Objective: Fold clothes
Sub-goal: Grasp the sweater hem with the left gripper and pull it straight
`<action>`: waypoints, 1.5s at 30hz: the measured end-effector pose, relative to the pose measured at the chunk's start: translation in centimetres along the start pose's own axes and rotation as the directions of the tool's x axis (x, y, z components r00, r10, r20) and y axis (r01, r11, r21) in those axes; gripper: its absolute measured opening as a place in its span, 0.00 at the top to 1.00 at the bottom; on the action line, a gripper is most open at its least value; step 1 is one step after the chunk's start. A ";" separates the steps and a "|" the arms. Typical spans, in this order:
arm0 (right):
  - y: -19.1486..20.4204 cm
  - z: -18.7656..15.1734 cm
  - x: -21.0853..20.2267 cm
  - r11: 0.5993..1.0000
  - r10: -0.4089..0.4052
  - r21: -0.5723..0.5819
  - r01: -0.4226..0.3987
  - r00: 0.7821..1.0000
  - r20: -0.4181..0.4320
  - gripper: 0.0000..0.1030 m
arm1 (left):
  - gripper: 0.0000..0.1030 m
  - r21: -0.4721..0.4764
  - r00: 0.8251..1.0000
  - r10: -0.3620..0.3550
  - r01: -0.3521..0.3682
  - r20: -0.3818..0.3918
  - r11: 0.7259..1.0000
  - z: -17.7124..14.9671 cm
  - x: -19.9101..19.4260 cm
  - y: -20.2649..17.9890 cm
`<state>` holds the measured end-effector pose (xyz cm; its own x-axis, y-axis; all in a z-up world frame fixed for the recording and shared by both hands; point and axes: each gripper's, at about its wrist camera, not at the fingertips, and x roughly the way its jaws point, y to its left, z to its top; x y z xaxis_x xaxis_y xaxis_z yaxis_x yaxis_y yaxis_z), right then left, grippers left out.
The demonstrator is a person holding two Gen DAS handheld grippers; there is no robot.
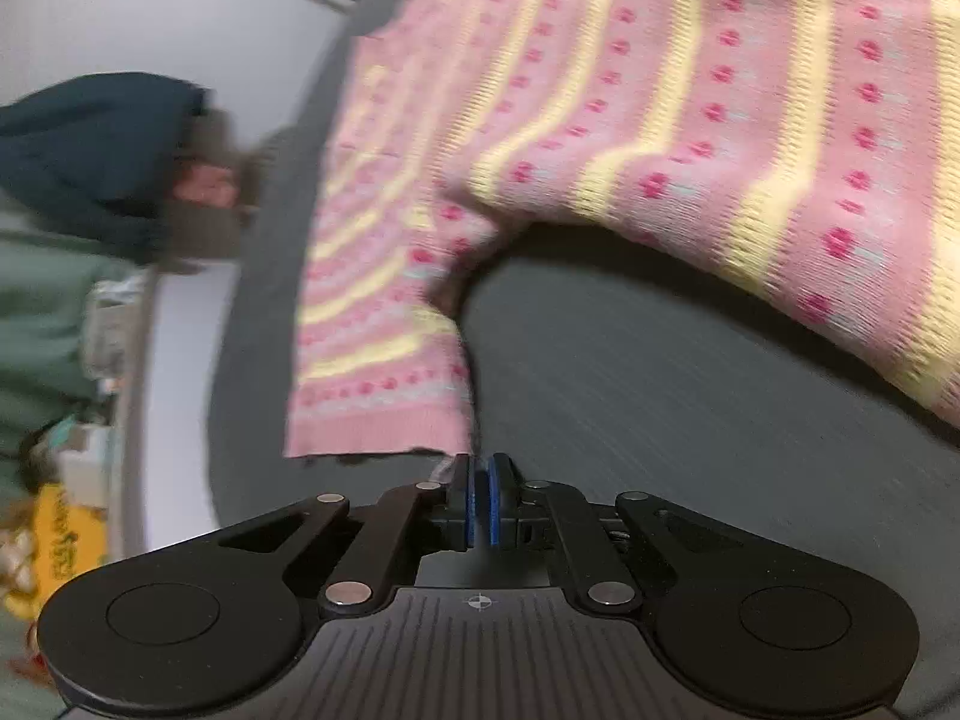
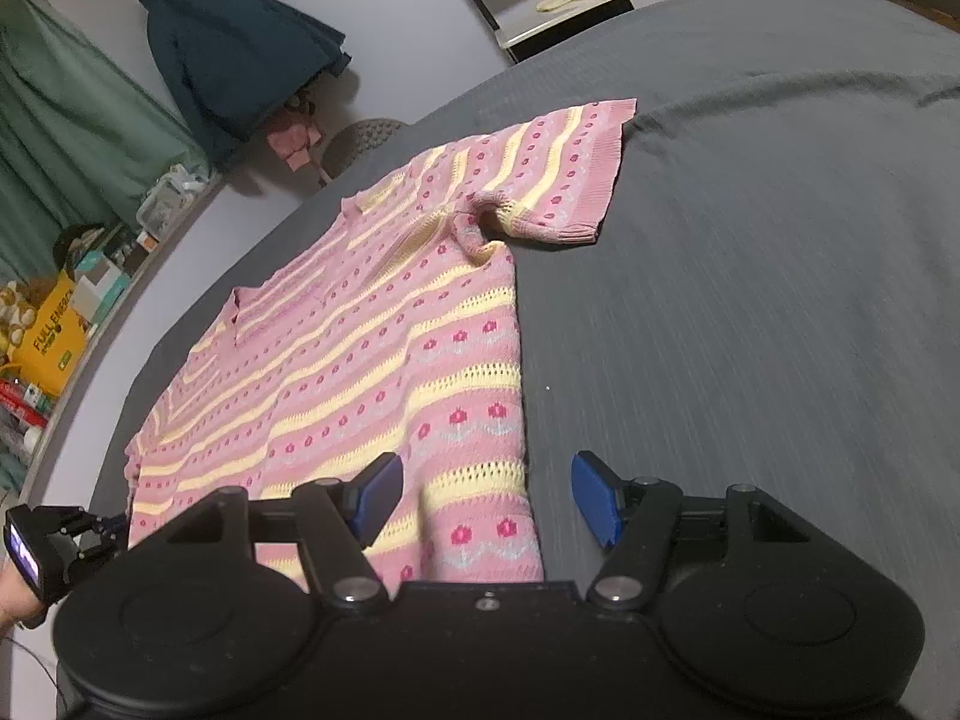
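A pink knitted short-sleeved sweater with yellow stripes and small red flower motifs (image 2: 372,354) lies spread on a dark grey ribbed bedcover (image 2: 750,300), its folding judged barely begun: the body lies mostly flat, one sleeve at about 1 o'clock in the right wrist view sits bunched at the armpit, and no finished fold shows. The left gripper (image 1: 480,501), its blue pads pressed together, appears to pinch the sweater's hem corner, though blur makes the grip hard to confirm; in its view a raised part of the knit hangs from 12 to 3 o'clock. The right gripper (image 2: 487,495) has its blue-padded fingers spread wide over the near hem edge, holding nothing. The openwork knit looks soft and limp, ribbed at hem and cuffs. Toward 10 o'clock a dark teal garment (image 2: 234,48) hangs against a pale wall.
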<state>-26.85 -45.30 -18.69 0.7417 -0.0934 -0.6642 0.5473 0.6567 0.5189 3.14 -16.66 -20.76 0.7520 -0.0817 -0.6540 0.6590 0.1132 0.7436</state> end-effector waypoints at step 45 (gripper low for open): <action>-3.1 -5.5 -5.8 0.994 0.110 0.036 -0.103 0.937 -0.332 0.68 | 0.94 -0.598 0.735 -0.459 0.676 0.500 0.431 -6.2 -18.3 -3.5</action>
<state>-35.01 -42.70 -19.36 0.6264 0.2326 -0.7439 0.4812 0.6355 0.6039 -13.01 -9.41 -12.26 0.2567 -0.6070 -0.7521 0.7843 0.5856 -0.2049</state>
